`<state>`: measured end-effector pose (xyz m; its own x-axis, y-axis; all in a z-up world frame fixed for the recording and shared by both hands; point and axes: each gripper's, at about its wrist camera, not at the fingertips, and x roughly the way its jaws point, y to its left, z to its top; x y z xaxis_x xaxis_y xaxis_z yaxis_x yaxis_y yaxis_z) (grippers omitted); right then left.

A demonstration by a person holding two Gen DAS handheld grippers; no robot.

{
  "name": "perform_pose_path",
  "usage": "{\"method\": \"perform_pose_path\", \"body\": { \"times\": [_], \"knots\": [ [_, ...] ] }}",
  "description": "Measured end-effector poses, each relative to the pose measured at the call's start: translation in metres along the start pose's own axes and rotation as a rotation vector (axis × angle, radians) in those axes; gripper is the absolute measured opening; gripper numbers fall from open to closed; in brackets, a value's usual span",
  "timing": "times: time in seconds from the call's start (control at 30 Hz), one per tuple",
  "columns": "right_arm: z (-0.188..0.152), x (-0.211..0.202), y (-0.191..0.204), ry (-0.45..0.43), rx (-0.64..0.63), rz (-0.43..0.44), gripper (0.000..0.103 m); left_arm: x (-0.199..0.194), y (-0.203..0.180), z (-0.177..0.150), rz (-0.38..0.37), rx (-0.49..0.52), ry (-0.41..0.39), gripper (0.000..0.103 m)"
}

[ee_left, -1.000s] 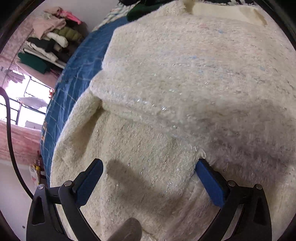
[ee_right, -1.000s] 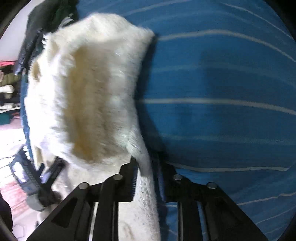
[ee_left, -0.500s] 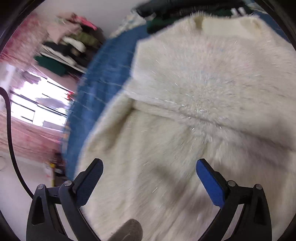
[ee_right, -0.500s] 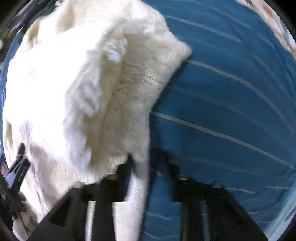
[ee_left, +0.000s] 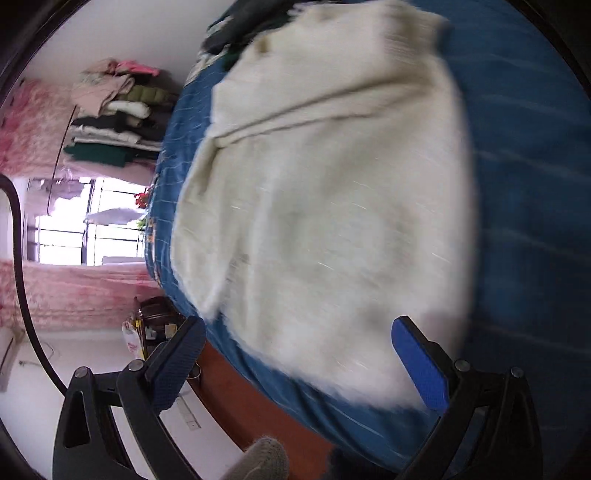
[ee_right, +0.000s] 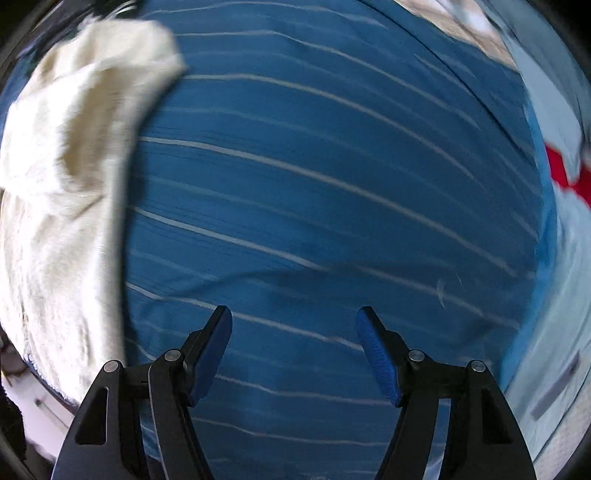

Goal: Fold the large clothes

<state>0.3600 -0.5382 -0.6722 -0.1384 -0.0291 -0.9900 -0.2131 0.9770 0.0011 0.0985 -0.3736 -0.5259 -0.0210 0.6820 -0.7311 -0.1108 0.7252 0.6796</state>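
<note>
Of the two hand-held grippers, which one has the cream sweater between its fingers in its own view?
The left hand-held gripper: its open fingers frame the sweater, not gripping it. The right hand-held gripper, also open, frames only striped blue bedding.

The cream sweater (ee_left: 332, 206) is motion-blurred in the left wrist view; its knit texture and its hem edge nearest the left gripper (ee_left: 299, 354) cannot be resolved. In the right wrist view the sweater (ee_right: 62, 206) is cut off by the left picture edge, so its full outline is not visible. Beyond the sweater, the dark garments (ee_left: 240, 29) are cropped by the top edge and too smeared to identify. The blue striped bedsheet (ee_right: 332, 184) hides whatever it covers. Past the sheet, a red item (ee_right: 565, 173) is blurred and cropped; its type cannot be determined.
</note>
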Motion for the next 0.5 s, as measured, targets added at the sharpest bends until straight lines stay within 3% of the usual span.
{"method": "perform_pose_path", "body": {
  "times": [0.1,0.17,0.27,0.37,0.4,0.43,0.5],
  "knots": [
    [-0.002,0.005,-0.046,0.023,0.065,0.018,0.072,0.005,-0.033,0.000,0.051,0.052,-0.022,0.103],
    [-0.007,0.017,-0.046,0.032,0.094,0.026,0.072,0.012,-0.051,0.001,0.060,0.074,-0.017,0.103],
    [-0.002,0.016,-0.082,0.036,0.118,0.050,0.072,0.030,-0.058,0.006,0.107,0.065,0.015,0.103],
    [0.001,0.016,-0.060,0.027,0.115,0.074,0.072,0.057,-0.039,0.018,0.125,0.009,0.059,0.095],
    [0.004,0.017,-0.061,0.026,0.106,0.085,0.072,0.057,-0.032,0.019,0.114,-0.010,0.057,0.075],
    [0.009,0.018,-0.062,0.019,0.096,0.114,0.072,0.059,-0.019,0.023,0.079,-0.043,0.048,0.046],
    [0.018,0.020,-0.066,-0.006,0.078,0.212,0.073,0.055,0.001,0.028,0.006,-0.096,0.013,0.013]
  ]
}}
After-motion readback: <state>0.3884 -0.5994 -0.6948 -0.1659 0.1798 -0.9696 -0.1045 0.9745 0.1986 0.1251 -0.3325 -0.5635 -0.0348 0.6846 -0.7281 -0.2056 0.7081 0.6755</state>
